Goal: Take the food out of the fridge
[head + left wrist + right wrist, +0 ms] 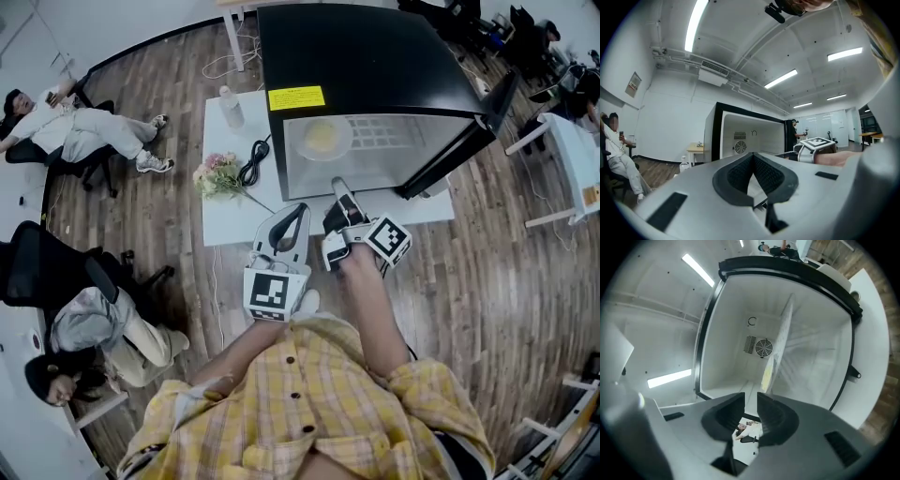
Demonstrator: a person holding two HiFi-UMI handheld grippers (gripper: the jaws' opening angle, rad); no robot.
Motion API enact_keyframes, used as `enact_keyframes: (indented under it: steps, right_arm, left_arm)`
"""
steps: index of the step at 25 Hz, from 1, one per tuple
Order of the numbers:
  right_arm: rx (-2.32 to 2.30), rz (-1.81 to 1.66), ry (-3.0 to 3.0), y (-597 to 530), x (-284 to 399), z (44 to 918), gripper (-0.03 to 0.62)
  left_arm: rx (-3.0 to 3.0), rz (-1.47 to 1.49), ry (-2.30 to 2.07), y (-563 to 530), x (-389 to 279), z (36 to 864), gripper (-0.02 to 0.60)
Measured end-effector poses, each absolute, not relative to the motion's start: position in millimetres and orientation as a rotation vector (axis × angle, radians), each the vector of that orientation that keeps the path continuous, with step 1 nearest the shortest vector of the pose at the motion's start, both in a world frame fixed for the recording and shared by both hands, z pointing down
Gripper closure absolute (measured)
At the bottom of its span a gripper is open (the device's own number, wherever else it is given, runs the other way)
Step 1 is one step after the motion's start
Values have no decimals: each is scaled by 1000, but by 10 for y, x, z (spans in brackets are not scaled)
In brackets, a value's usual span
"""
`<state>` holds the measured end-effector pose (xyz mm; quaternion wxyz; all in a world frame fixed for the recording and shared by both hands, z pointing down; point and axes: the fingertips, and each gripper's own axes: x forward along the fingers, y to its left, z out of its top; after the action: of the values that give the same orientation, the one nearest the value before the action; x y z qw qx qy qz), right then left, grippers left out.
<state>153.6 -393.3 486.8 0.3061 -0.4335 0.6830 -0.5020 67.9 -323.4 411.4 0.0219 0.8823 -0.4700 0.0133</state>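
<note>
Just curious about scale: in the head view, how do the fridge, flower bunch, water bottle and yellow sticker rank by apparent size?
1. fridge
2. flower bunch
3. water bottle and yellow sticker: alike, and the sticker is nearer the camera, so unranked.

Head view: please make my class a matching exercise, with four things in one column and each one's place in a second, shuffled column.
Things
1. yellow food
2. clear bottle
3. flowers
4. yellow label

Places
A. on the black top of the fridge
B. lying on the white table
C. on the shelf inside the open fridge
D. standing on the table, left of the fridge

Pairs: 1-C, 2-D, 3-B, 4-A
</note>
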Motion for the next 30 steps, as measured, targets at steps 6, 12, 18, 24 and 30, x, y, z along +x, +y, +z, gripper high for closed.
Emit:
enact_keyframes:
  steps: [6,12,18,24,30]
  right_arm:
    - [-1008,-1427,1687,-4185,1511,5003,531]
    - [-951,-1505,1562,-4414,1483,5157,499]
    - [-963,-1563,1464,-4528,1480,5209,476]
    - [-964,-1582,1436,-4685,1468,5206,475]
    - [-979,-1586,1405,-4755,1455,5243,528]
  left_arm:
    - [2723,55,-1461,-3292,695,4148,574]
    - [2666,65,-1473,-3380,612,4259,574]
    - [2657,92,-1479,-3370,594,4299,574]
    - [2639,103,-1506,-3385,525,4310,574]
    - [2607,96,-1533,-3372,421,4336,574]
